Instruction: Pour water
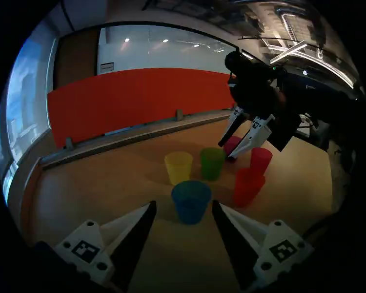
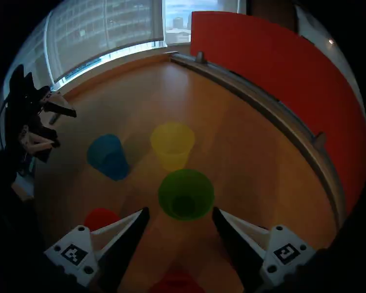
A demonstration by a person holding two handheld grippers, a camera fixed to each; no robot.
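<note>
Left gripper view, l. to r.: the left gripper [image 1: 183, 202] has its 2 fingers spread wide and grips nothing. 1 blue cup [image 1: 191, 200] stands upright on the wood table [image 1: 100, 185], just ahead of the gap btw. the tips. Behind it we count 1 yellow cup [image 1: 178, 166], then 1 green cup [image 1: 212, 162] just beside it. Next come 3 reddish cups: a dark-red cup [image 1: 233, 143] at the back, an orange-red cup [image 1: 248, 185] nearest us, and a red cup [image 1: 260, 160] behind that one. That makes 6 cups in all. The right gripper [image 1: 225, 151] hangs over the dark-red cup w/ fingers apart; we can't tell whether it touches the cup. An orange panel [image 1: 134, 97] runs along the far table edge.

Right gripper view, l. to r.: the left gripper sits at the far left edge, jaws apart, near the blue cup. A red cup shows behind our l. finger, the yellow cup is mid-table, and the green cup is just ahead of our open fingertips, not gripped. Another red cup lies at the bottom edge. So here we count 5 cups: 1 blue, 1 yellow, 1 green, 2 red. A window [image 2: 110, 29] is at the top.

We can't tell whether any cup holds water.
</note>
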